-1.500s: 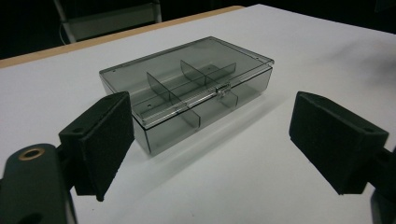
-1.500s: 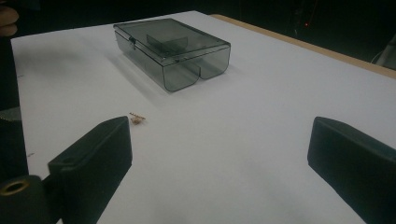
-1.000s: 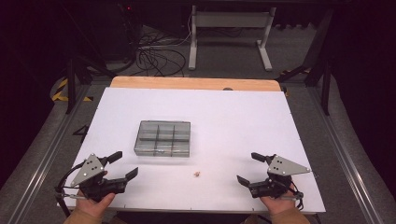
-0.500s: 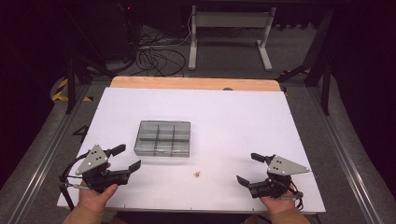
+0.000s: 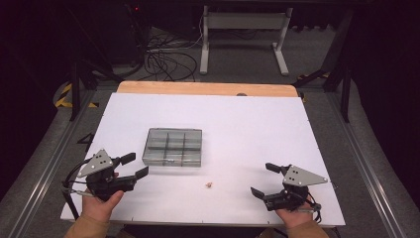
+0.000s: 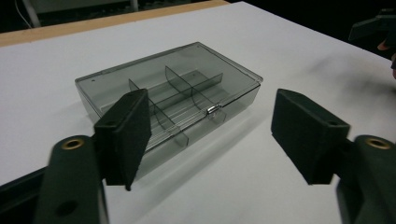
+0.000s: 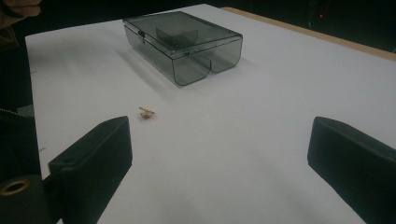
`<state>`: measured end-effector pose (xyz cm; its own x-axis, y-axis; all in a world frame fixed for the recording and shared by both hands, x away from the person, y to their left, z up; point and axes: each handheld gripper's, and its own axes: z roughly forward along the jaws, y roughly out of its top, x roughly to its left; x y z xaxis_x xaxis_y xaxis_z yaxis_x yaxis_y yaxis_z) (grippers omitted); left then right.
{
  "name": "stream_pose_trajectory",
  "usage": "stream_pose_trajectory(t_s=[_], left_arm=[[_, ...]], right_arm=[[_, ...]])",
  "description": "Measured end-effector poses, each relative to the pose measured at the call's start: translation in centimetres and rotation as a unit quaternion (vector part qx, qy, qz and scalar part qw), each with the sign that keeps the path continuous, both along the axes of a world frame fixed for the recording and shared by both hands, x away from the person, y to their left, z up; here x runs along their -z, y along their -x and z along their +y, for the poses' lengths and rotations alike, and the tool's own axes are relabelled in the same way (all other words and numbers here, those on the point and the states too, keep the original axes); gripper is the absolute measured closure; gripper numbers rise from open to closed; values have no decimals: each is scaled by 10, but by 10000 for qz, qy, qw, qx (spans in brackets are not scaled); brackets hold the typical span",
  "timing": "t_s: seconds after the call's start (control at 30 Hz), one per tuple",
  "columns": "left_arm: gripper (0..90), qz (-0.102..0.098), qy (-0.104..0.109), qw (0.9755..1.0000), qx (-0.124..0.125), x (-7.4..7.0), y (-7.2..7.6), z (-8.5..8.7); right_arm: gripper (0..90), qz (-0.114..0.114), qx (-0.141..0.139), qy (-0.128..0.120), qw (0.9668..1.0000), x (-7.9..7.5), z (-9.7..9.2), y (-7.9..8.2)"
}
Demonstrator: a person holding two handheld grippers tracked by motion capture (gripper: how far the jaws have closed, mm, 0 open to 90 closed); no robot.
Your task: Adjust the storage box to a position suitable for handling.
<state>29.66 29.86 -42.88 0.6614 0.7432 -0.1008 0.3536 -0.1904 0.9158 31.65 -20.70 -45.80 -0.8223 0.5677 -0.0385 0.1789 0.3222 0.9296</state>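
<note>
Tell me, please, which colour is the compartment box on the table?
The compartment box is smoky transparent grey, seen best in the left gripper view.

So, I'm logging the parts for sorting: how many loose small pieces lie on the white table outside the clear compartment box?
1: a tiny tan piece on the white table, just in front of the clear grey plastic compartment box, between both grippers. Anything inside the box is too unclear to tell.
</note>
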Motion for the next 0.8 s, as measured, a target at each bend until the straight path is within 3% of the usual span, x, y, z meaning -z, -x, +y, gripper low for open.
stream_pose_trajectory(t_s=[0.13, 0.17, 0.2, 0.27, 0.4, 0.8], left_arm=[[547, 59, -295, 9995, -40, -5, -4, 0], [655, 71, -370, 9993, -39, -7, -6, -1], [655, 69, -474, 9988, -56, -8, -7, -1], [791, 98, -664, 9977, -55, -11, -10, -3], [886, 242, -950, 9952, 15, -12, -14, -5], [894, 622, -861, 9942, -146, -13, -38, 1]], right_arm=[[70, 22, -17, -2, 10000, 0, 1, 0], [70, 28, -16, 2, 10000, 1, 1, 0], [70, 28, -16, 2, 10000, 1, 1, 0], [70, 21, -28, 28, 10000, 1, 2, -1], [70, 48, -34, 15, 10000, 1, 2, -1], [71, 64, -75, 58, 9999, 2, 4, -2]])
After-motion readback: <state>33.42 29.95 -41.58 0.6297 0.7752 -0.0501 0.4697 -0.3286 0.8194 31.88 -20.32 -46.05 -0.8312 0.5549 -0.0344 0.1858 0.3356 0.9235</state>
